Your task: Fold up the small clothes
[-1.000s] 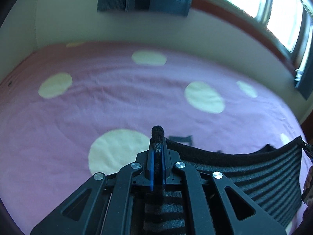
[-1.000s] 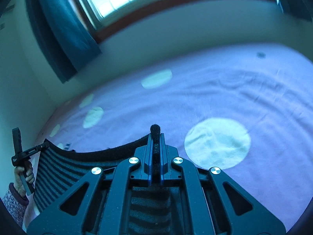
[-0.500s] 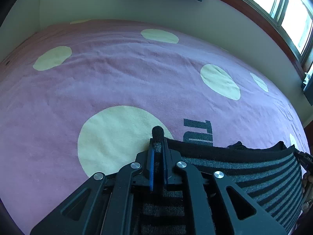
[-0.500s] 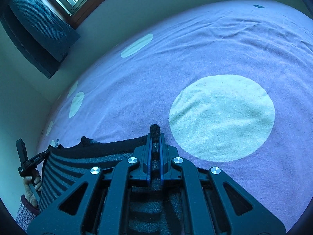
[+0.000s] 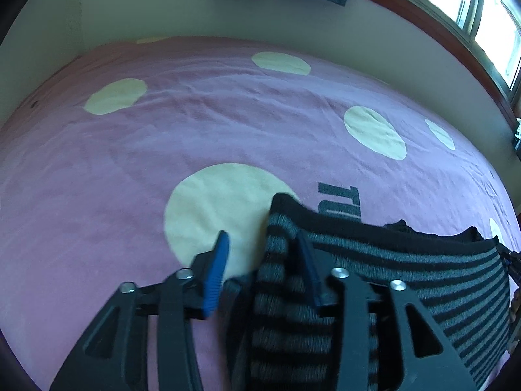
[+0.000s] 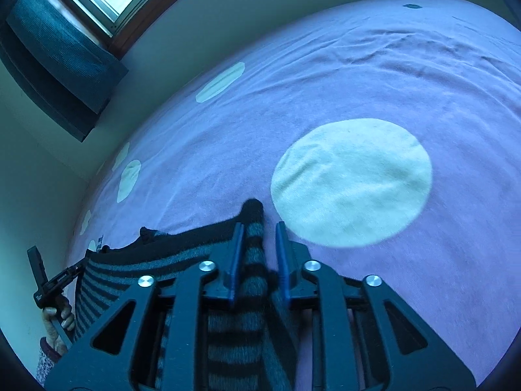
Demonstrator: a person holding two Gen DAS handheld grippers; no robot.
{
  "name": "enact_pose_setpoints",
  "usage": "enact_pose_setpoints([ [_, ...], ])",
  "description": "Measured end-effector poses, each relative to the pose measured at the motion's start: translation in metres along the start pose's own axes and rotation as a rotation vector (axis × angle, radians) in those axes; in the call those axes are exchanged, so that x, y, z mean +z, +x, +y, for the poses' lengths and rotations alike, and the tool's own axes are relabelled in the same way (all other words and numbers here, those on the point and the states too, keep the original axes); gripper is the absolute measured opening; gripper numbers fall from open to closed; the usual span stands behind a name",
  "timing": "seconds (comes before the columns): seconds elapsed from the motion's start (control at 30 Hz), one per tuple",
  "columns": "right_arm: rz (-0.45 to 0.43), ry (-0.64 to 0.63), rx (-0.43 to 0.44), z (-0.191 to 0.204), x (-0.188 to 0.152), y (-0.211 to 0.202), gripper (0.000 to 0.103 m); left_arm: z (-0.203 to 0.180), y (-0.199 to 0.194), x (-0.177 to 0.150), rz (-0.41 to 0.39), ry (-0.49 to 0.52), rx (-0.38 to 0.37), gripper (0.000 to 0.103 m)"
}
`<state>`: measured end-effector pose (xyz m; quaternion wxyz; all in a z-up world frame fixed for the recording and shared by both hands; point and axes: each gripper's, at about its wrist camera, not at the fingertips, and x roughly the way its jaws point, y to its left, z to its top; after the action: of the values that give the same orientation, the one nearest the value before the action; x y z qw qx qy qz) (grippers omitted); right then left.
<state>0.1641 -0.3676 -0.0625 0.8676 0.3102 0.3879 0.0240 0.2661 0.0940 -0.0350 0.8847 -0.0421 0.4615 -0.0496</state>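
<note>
Both grippers have just been opening: the left gripper (image 5: pixel 260 254) and the right gripper (image 6: pixel 259 244) stand apart, releasing the striped garment (image 5: pixel 407 280) onto the bed (image 5: pixel 162 137), so this fold looks laid down.

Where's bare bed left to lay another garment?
Free: pink bedspread from the striped garment back to the wall, and right of it around the big cream circle. Crowded: near edge, where left tool and right tool straddle its corners.
</note>
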Motion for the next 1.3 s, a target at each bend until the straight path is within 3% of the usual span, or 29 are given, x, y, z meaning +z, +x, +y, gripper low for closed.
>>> enact_pose_setpoints([
  [0.3, -0.028, 0.045, 0.003, -0.006, -0.025, -0.031, 0.031, 0.003, -0.035, -0.029, -0.012, -0.002, -0.004, 0.065],
  [0.6, -0.058, 0.018, -0.035, 0.011, -0.046, -0.07, 0.037, 0.02, -0.071, -0.064, -0.03, -0.053, -0.033, 0.072],
  [0.8, -0.095, 0.0, 0.111, 0.063, -0.055, -0.091, 0.061, 0.036, -0.079, -0.08, -0.026, -0.088, -0.082, 0.076],
  [0.93, -0.017, -0.008, 0.248, 0.114, -0.061, -0.068, 0.065, 0.046, -0.072, -0.086, -0.006, -0.143, -0.136, 0.076],
  [1.03, 0.048, -0.011, 0.306, 0.148, -0.063, -0.038, 0.065, 0.044, -0.07, -0.088, -0.025, -0.125, -0.147, 0.077],
  [1.2, 0.139, -0.025, 0.327, 0.194, -0.061, 0.017, 0.065, 0.043, -0.067, -0.091, -0.038, -0.087, -0.173, 0.077],
  [1.3, 0.168, -0.029, 0.268, 0.208, -0.057, 0.051, 0.065, 0.049, -0.065, -0.09, -0.034, -0.109, -0.206, 0.078],
])
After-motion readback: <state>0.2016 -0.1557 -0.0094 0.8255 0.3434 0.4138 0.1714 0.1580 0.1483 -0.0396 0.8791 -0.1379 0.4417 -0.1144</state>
